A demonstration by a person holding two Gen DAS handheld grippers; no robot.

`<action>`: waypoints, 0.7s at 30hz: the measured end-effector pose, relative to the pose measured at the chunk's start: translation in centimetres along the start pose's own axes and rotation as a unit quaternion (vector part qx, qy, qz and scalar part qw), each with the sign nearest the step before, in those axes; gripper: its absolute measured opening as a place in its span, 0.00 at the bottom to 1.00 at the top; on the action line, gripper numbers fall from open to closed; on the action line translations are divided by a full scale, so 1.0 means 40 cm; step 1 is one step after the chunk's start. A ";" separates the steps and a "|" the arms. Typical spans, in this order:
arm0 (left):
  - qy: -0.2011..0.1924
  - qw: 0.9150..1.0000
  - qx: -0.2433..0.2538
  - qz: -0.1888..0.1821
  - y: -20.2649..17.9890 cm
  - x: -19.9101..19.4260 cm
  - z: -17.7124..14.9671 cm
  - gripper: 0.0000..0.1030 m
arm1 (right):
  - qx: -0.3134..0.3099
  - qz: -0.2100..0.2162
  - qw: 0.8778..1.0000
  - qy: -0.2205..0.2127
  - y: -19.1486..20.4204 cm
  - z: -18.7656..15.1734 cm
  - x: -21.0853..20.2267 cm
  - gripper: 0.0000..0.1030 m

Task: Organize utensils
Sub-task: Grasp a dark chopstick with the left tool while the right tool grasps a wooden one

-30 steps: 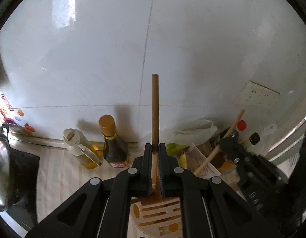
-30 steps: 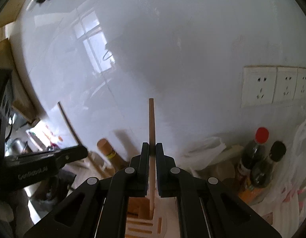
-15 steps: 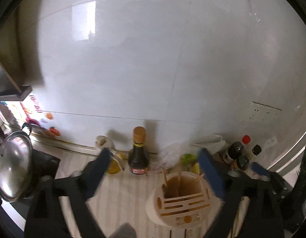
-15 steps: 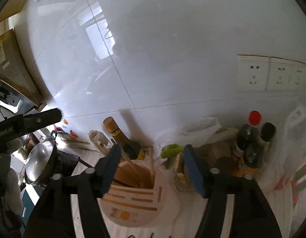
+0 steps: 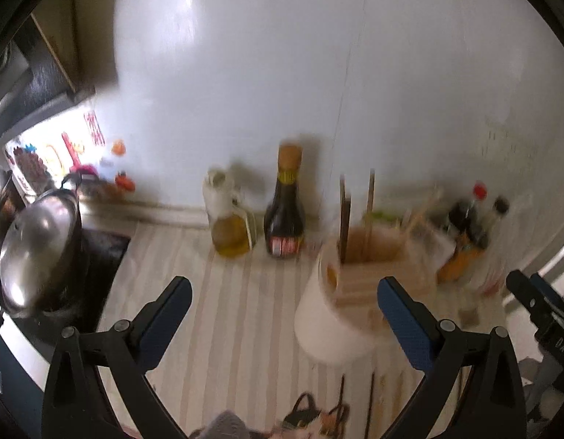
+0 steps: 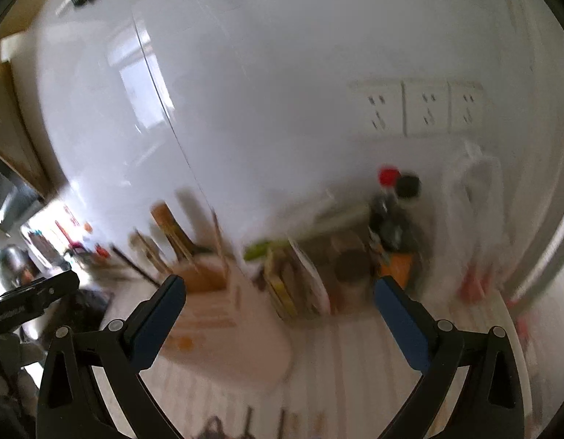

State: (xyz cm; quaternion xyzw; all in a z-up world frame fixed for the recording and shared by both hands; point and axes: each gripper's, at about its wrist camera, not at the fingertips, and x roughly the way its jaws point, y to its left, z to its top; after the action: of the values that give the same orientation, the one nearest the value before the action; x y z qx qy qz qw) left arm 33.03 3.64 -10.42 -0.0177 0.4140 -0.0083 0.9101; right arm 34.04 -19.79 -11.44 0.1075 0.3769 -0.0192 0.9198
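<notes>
A white and beige utensil holder (image 5: 333, 329) stands on the striped counter, with wooden handles (image 5: 370, 201) sticking up out of it. My left gripper (image 5: 283, 285) hangs wide open, back from the holder and to its left, nothing between its blue pads. In the right wrist view the holder (image 6: 245, 347) sits low and left. My right gripper (image 6: 280, 285) is opening its jaws over the counter beside it, with nothing held. Several loose utensils (image 5: 369, 402) lie blurred on the counter near the bottom edge. Each gripper shows at the other view's edge.
A dark sauce bottle (image 5: 284, 219) and an oil bottle (image 5: 228, 223) stand against the white wall. A lidded steel pot (image 5: 33, 256) sits on the stove at left. Condiment bottles (image 6: 391, 186), packets and a plastic bag (image 6: 472, 197) crowd the right corner under wall sockets (image 6: 424, 109).
Both grippers let go of the wooden handles, which now stand in the holder. Both opened wide and drew back from it, so more counter shows.
</notes>
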 end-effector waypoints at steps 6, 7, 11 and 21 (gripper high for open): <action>0.075 0.997 0.029 0.005 -0.036 0.084 -0.150 1.00 | 0.010 -0.025 0.996 0.090 -0.050 -0.147 0.062 1.00; 0.085 0.996 0.032 0.007 -0.039 0.097 -0.171 1.00 | 0.010 -0.029 0.995 0.098 -0.056 -0.163 0.073 1.00; 0.122 0.991 0.050 0.011 -0.062 0.144 -0.243 1.00 | 0.014 -0.048 0.988 0.143 -0.084 -0.245 0.108 1.00; 0.201 0.975 0.097 0.010 -0.127 0.257 -0.382 1.00 | 0.022 -0.082 0.971 0.223 -0.125 -0.386 0.189 1.00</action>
State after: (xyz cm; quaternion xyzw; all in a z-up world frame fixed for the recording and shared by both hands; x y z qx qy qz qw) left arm 28.29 -2.11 -28.00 0.0770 0.5859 -0.0425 0.8056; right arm 28.24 -21.06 -28.32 0.0983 0.5799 -0.0783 0.8050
